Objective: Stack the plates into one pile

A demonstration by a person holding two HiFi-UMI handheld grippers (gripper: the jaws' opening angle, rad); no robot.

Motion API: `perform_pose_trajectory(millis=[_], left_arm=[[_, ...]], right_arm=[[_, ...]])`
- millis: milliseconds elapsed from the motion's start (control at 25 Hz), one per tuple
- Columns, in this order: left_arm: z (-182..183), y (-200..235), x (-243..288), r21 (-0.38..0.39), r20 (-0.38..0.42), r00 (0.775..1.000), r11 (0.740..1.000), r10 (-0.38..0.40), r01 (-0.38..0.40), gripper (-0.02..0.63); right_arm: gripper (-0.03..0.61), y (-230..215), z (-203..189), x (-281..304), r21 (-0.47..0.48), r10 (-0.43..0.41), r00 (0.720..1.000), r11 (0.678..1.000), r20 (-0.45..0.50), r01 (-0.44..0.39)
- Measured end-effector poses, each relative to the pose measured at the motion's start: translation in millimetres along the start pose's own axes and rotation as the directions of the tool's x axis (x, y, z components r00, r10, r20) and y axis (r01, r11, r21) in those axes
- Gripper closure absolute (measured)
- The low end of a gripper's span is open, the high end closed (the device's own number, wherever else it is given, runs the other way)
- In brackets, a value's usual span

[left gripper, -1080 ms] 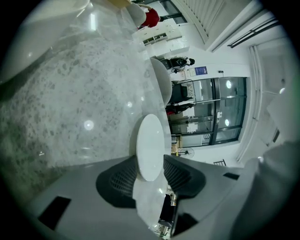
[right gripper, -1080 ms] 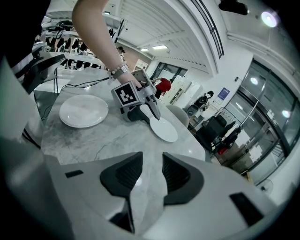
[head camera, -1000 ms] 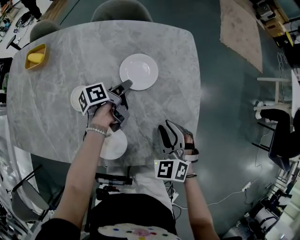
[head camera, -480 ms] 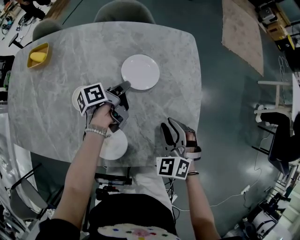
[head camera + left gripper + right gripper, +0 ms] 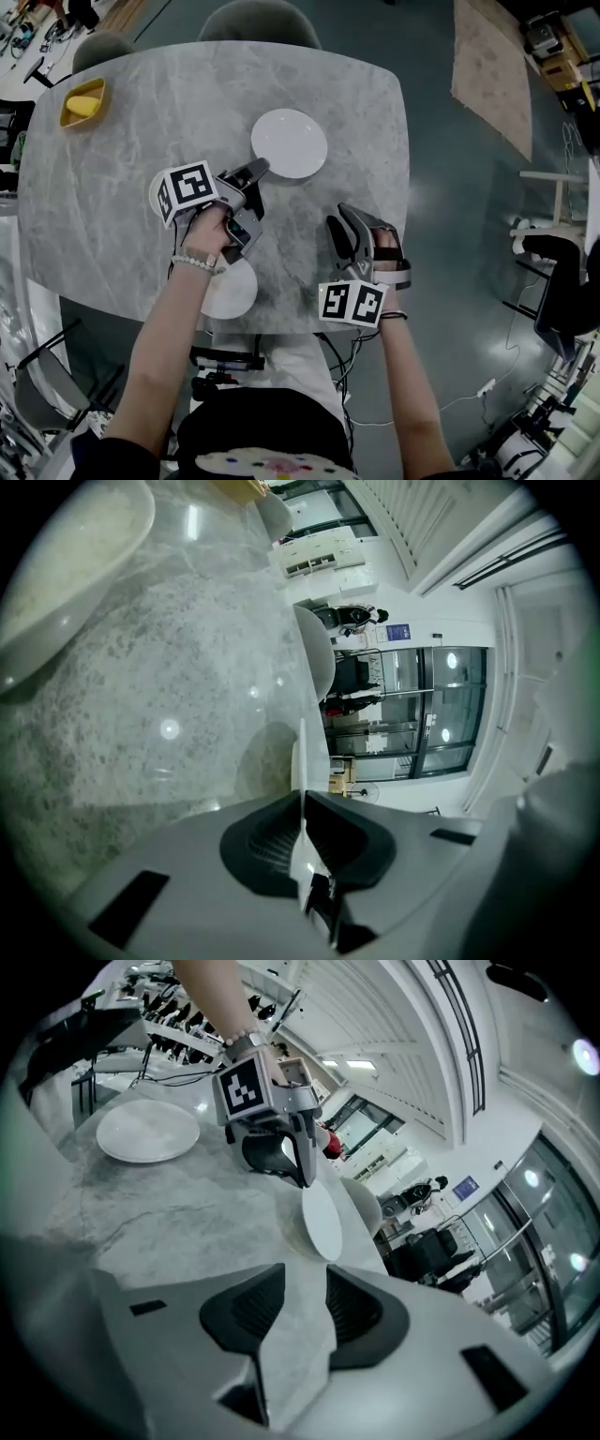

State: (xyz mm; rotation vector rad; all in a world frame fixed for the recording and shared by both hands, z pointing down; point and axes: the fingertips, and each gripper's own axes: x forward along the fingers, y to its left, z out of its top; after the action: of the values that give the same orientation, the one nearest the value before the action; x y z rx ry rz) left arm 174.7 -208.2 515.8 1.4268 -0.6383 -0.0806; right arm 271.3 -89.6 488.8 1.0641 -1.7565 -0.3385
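Note:
A large white plate (image 5: pixel 291 142) (image 5: pixel 322 1220) lies at the middle back of the grey marble table (image 5: pixel 131 94). My left gripper (image 5: pixel 259 169) (image 5: pixel 302 794) is shut on its near rim, which shows edge-on between the pads; that edge looks slightly raised. A smaller white plate (image 5: pixel 154 199) sits partly hidden under the left gripper's marker cube. A third white plate (image 5: pixel 232 289) (image 5: pixel 148 1132) rests at the table's front edge by my left wrist. My right gripper (image 5: pixel 339 220) (image 5: pixel 295 1288) hovers open over the front right of the table, only bare marble between its jaws.
A yellow dish (image 5: pixel 82 101) stands at the far left corner. Two chairs (image 5: pixel 261 21) are tucked at the far side. In the left gripper view another white plate (image 5: pixel 75 564) lies close beside the gripper. The table's edge runs just behind my right hand.
My right gripper has moved forward from the front edge onto the table and rolled. The left hand has stayed at the large plate's rim.

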Motion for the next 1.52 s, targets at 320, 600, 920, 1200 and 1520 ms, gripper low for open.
perform_pose_trajectory(millis=[320,600,920,1200,1520], left_arm=[[0,-1,0,-0.005,0.002,1.000,1.000,-0.005,0.005,0.591],[0,-5,0,-0.004,-0.003,1.000,1.000,-0.011,0.011,0.591],[-2,-5,1,-0.005,-0.020,1.000,1.000,-0.020,0.019,0.591],[-3,-2,4,0.018,-0.038,0.999,1.000,-0.015,0.016,0.592],[-4,-11,4,0.050,-0.053,0.997,0.997,-0.049,0.052,0.591]], right_arm=[[0.445,-12,6,48,-0.133,0.015,1.000,0.991,0.015,-0.013],[0.445,-16,7,81,-0.250,0.034,0.999,0.968,0.005,-0.032],[0.456,-19,2,107,-0.325,0.035,0.999,0.945,-0.002,-0.034],[0.529,-18,2,110,-0.395,0.026,1.000,0.918,-0.007,-0.027],[0.537,-23,2,104,-0.429,-0.010,0.999,0.903,-0.047,-0.011]])
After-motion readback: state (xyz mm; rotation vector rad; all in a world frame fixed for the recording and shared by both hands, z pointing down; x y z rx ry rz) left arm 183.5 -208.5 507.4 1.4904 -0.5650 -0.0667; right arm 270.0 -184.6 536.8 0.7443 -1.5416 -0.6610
